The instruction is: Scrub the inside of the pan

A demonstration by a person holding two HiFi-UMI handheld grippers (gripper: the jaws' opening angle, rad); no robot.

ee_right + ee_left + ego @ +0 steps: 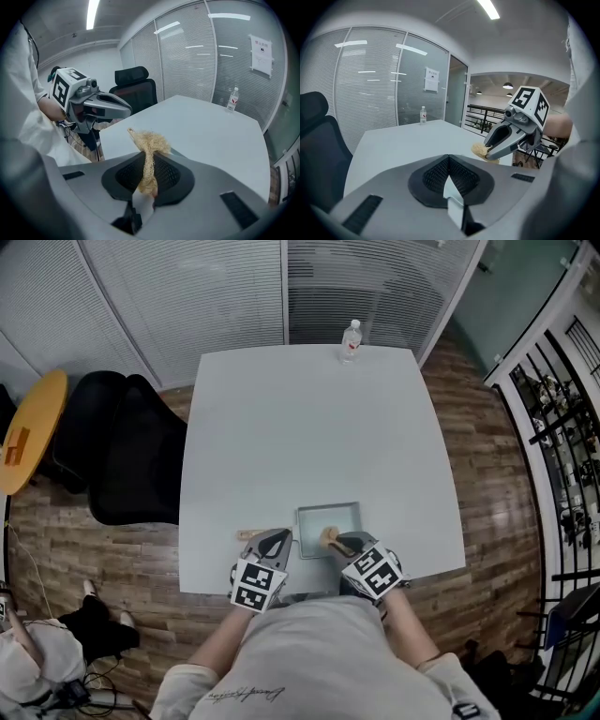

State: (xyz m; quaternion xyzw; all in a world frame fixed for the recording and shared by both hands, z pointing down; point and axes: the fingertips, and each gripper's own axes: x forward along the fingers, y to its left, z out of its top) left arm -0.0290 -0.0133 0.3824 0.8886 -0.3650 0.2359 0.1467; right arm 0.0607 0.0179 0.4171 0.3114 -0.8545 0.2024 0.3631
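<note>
White desk (309, 427) on a wood floor (478, 484), slatted blinds (187, 296) behind, bottle (351, 340) at the far edge. Pan (328, 517) sits at the near edge. Left gripper (279, 540) is clenched beside its left rim, and right gripper (339, 542) pinches a loofah scrubber (329, 536) inside it.

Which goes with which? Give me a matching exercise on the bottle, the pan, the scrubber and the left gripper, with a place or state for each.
1 water bottle
2 pan
3 loofah scrubber
4 left gripper

A shut, empty
B far edge of the table
C held in the right gripper
D near edge of the table

Pairs: 1-B, 2-D, 3-C, 4-A
</note>
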